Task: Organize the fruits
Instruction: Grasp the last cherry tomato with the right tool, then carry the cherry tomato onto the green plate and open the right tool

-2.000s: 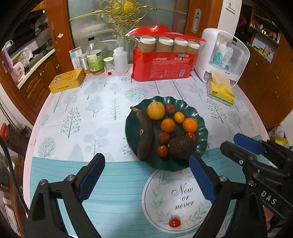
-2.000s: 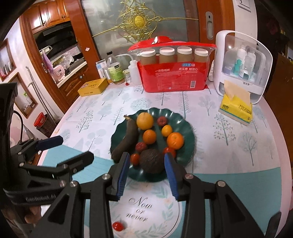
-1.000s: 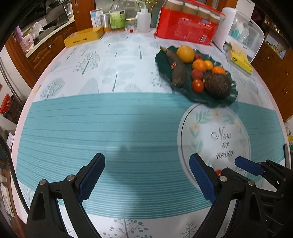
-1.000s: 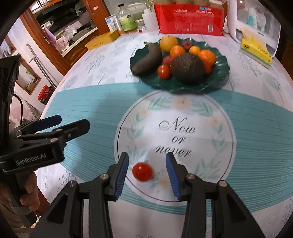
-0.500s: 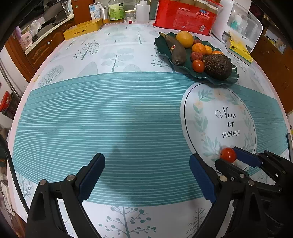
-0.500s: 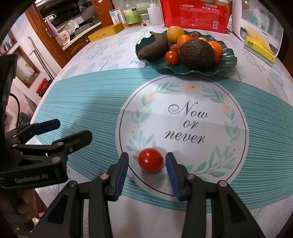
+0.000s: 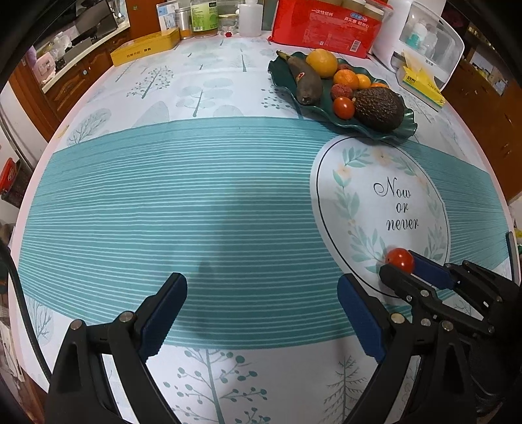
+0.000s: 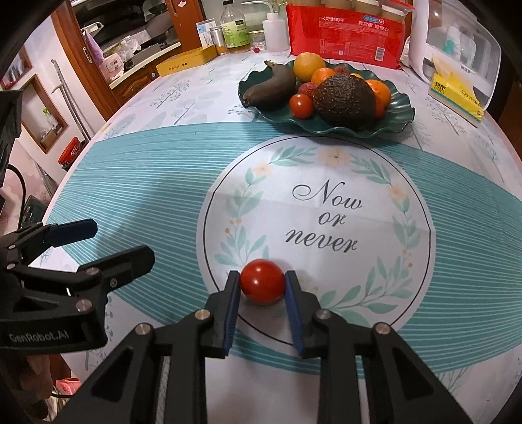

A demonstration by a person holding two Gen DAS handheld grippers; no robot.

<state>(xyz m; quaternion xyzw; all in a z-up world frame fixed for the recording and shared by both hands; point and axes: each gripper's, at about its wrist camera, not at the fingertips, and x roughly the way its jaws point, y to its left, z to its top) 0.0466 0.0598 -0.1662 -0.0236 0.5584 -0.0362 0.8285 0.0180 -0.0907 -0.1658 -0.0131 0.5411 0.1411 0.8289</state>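
Note:
A red cherry tomato (image 8: pixel 262 281) lies on the white "Now or never" circle of the tablecloth, near its front rim. My right gripper (image 8: pixel 262 287) is shut on it, both blue pads touching its sides. The tomato also shows in the left wrist view (image 7: pixel 399 259), between the right gripper's fingers. My left gripper (image 7: pixel 261 310) is open and empty, low over the teal stripes to the left. A dark green plate (image 8: pixel 399 120) at the back holds a dark banana, an avocado, oranges, a tomato and small red fruits; it also shows in the left wrist view (image 7: pixel 280 76).
A red pack of paper cups (image 8: pixel 345 36), bottles (image 8: pixel 233 29), a yellow tin (image 8: pixel 186 60), a white dispenser (image 8: pixel 456 42) and a yellow tissue pack (image 8: pixel 456 94) line the table's far side. The round table's edge runs close on the left and front.
The right gripper's jaws have closed from around the cherry tomato onto it. Both grippers have come lower and nearer the table's front. The left gripper stays open.

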